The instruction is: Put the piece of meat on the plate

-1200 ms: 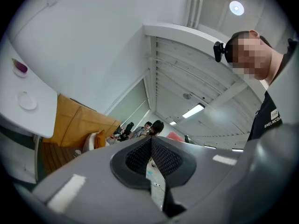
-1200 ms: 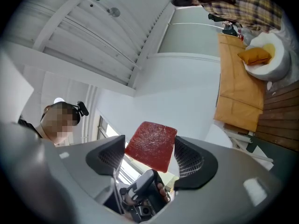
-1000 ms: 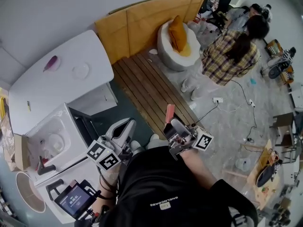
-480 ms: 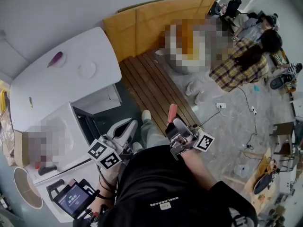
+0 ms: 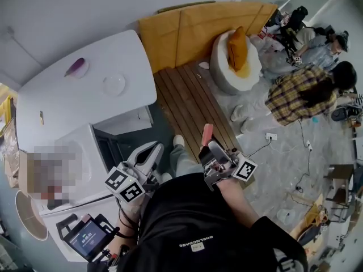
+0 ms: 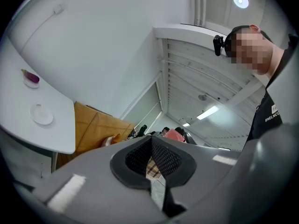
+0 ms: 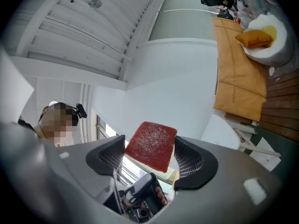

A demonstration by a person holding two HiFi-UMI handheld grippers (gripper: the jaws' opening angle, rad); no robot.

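Note:
A flat red piece of meat (image 7: 152, 145) stands upright between the jaws of my right gripper (image 7: 150, 155), which is shut on it. In the head view the meat (image 5: 207, 134) sticks up from the right gripper (image 5: 208, 146), held in front of my chest. A small pale plate (image 5: 113, 84) lies on the white table (image 5: 68, 103) at the upper left, well away from both grippers. The left gripper view shows the same plate (image 6: 42, 115) at far left. My left gripper (image 5: 152, 150) is shut with nothing in it, and its fingertips (image 6: 159, 149) meet.
A purple vegetable (image 5: 76, 67) on a second dish lies at the table's far edge. A white cabinet unit (image 5: 85, 152) stands below the table. Wooden slats (image 5: 187, 106), orange panels (image 5: 187, 27), a round white seat (image 5: 238, 61) and seated people (image 5: 306, 92) are to the right.
The head view has swung, so the table, seat and people sit further right in frame. Both grippers keep their places in front of me, the meat still gripped.

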